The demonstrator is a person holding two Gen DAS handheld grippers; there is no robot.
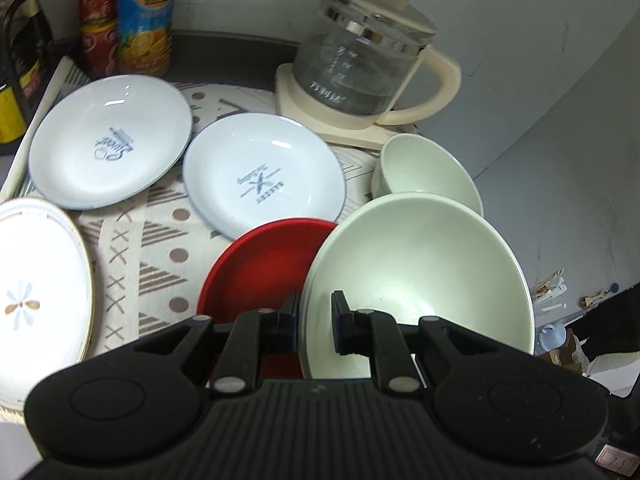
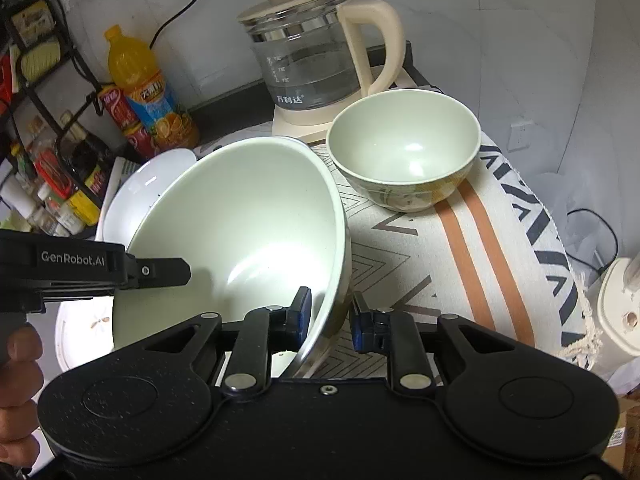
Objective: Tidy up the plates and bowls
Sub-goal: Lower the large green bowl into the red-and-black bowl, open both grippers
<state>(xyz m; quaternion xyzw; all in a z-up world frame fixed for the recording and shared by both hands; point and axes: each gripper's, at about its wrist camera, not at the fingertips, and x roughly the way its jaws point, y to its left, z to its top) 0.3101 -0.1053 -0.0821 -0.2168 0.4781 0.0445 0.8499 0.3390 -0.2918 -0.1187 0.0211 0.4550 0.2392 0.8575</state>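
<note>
A large pale green bowl (image 1: 420, 276) (image 2: 240, 232) is held tilted above the patterned cloth. My left gripper (image 1: 314, 320) is shut on its near rim. My right gripper (image 2: 330, 320) also straddles the bowl's rim, its jaws closed onto it. The left gripper shows in the right wrist view (image 2: 156, 272) at the bowl's left rim. A smaller green bowl (image 1: 428, 172) (image 2: 404, 148) stands behind. A red plate (image 1: 260, 268) lies under the large bowl. Two white plates with blue print (image 1: 108, 140) (image 1: 264, 176) and a flowered plate (image 1: 36, 292) lie on the cloth.
A glass kettle (image 1: 360, 60) (image 2: 308, 52) on a cream base stands at the back. An orange juice bottle (image 1: 146, 16) (image 2: 148, 92) and red cans (image 1: 98, 16) stand back left by a black rack (image 2: 44, 80). The table edge falls off at right.
</note>
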